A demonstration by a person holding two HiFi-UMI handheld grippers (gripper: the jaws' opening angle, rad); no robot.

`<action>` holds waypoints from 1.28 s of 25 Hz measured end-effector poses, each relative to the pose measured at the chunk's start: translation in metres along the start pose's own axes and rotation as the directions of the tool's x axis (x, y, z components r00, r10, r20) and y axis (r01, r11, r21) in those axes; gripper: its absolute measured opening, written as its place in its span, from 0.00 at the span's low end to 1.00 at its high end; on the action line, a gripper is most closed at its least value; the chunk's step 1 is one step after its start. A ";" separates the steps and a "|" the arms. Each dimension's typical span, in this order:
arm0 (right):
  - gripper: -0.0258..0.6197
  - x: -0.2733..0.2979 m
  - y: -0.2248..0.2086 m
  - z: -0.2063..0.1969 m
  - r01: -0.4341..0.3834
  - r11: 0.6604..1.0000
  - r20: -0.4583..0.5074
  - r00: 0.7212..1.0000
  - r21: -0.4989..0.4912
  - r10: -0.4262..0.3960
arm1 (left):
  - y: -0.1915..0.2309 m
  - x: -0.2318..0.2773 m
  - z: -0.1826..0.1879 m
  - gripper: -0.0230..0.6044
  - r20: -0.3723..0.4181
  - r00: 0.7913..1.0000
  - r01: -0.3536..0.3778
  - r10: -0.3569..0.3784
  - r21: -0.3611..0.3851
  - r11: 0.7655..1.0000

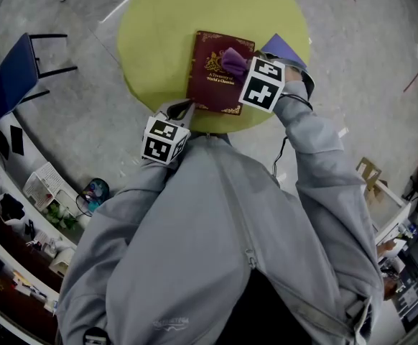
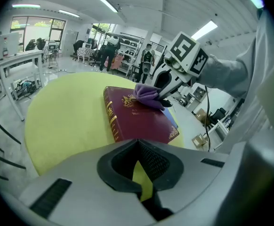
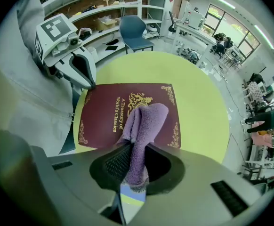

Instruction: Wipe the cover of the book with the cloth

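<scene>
Right gripper (image 3: pixel 138 148): jaws clamped on the purple cloth (image 3: pixel 145 124). The cloth runs up between the pads and its free end drapes forward onto the book (image 3: pixel 106 112), beside the gold crest at the centre of the cover. In the head view the cloth is on the upper right part of the cover, with the right gripper over the book's right edge.

The book is dark red with a gold title and corner ornaments. It lies flat, closed and cover up, at the lower centre of the table, near the edge by the person.

Left gripper (image 2: pixel 138 144): jaws together, nothing between them. In the head view it's at the book's lower left corner, over the table edge. Can't tell if it touches the book.

A flat blue item (image 1: pixel 284 49) pokes out at the book's right side. Can't tell whether it's under the book.

Surface is a round yellow-green table (image 1: pixel 159 27) on a grey floor (image 1: pixel 87 121). There's a blue chair (image 1: pixel 11 74) at the upper left of the head view. The room has shelving, workbenches, windows and ceiling strip lights, with people (image 2: pixel 109 51) far back in the left gripper view. The person's grey jacket (image 1: pixel 216 250) fills the lower half of the head view.
</scene>
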State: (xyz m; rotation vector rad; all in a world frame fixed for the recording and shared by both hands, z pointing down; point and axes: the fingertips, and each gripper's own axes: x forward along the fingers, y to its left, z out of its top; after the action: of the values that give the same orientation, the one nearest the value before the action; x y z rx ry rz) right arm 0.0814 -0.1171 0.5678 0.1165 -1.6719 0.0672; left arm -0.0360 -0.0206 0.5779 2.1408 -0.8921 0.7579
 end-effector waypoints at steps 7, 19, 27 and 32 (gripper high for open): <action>0.17 -0.001 0.003 -0.027 0.010 0.999 -0.033 0.999 0.046 -0.008 | -0.001 0.001 -0.001 0.06 -0.002 1.000 0.000 0.000 0.010 1.000; 0.17 0.000 0.018 -0.091 0.015 0.988 -0.145 0.989 0.153 0.008 | -0.002 0.000 -0.001 0.07 -0.005 1.000 0.008 -0.007 0.024 1.000; 0.17 -0.017 0.025 -0.098 0.042 0.977 -0.107 0.994 0.211 -0.019 | -0.002 -0.009 0.002 0.07 0.014 1.000 0.000 -0.001 0.029 1.000; 0.17 -0.039 0.025 -0.064 0.066 0.981 -0.025 0.998 0.182 -0.063 | -0.002 -0.011 -0.005 0.06 -0.003 1.000 0.005 -0.005 0.033 0.999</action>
State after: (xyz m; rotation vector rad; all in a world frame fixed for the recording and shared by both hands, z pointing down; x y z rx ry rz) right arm 0.1457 -0.0835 0.5368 0.3078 -1.6389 0.1727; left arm -0.0419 -0.0117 0.5720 2.1699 -0.8777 0.7781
